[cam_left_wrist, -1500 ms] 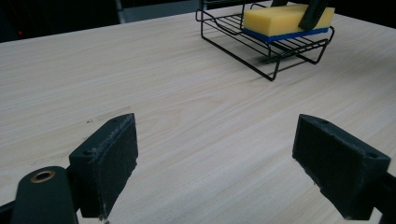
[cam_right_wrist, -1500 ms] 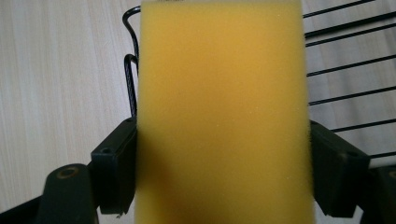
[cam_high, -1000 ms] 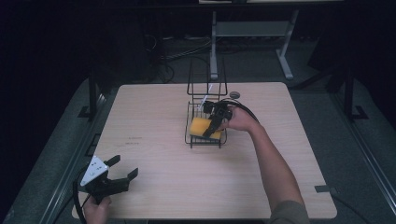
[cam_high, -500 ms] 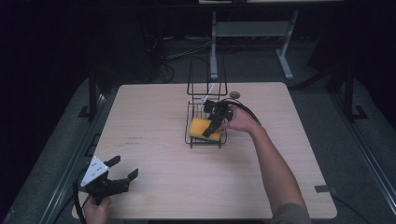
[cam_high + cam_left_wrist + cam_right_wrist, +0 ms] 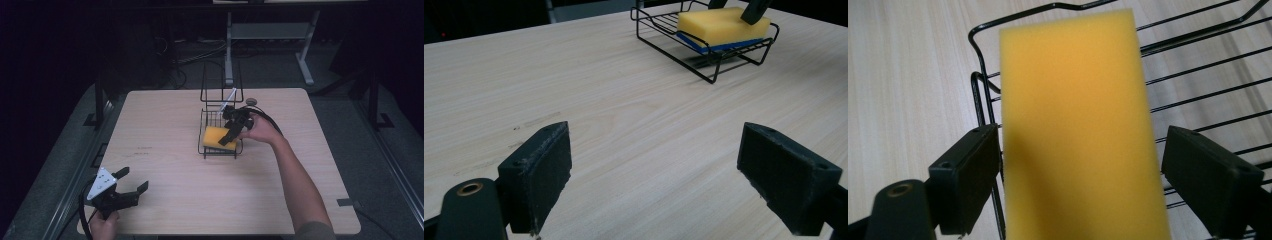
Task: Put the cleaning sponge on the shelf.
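A yellow sponge with a blue underside [image 5: 216,136] [image 5: 719,25] [image 5: 1078,125] lies flat in a black wire basket [image 5: 220,152] [image 5: 704,70] [image 5: 983,100] at the table's middle. My right gripper [image 5: 231,131] [image 5: 1078,150] reaches down into the basket from the right and is open. Its pads straddle the sponge's near end, with a gap at the right pad [image 5: 1208,170]. My left gripper [image 5: 131,181] [image 5: 654,165] hovers open over bare wood near the front left corner, holding nothing.
The basket has a tall wire frame [image 5: 221,80] rising at its back. A small round grey object [image 5: 251,101] lies just behind the right hand. A light wooden table [image 5: 165,115] spreads around the basket. Beyond its far edge stands a metal stand [image 5: 270,31].
The right gripper has settled slightly lower over the sponge. The left gripper has barely moved.
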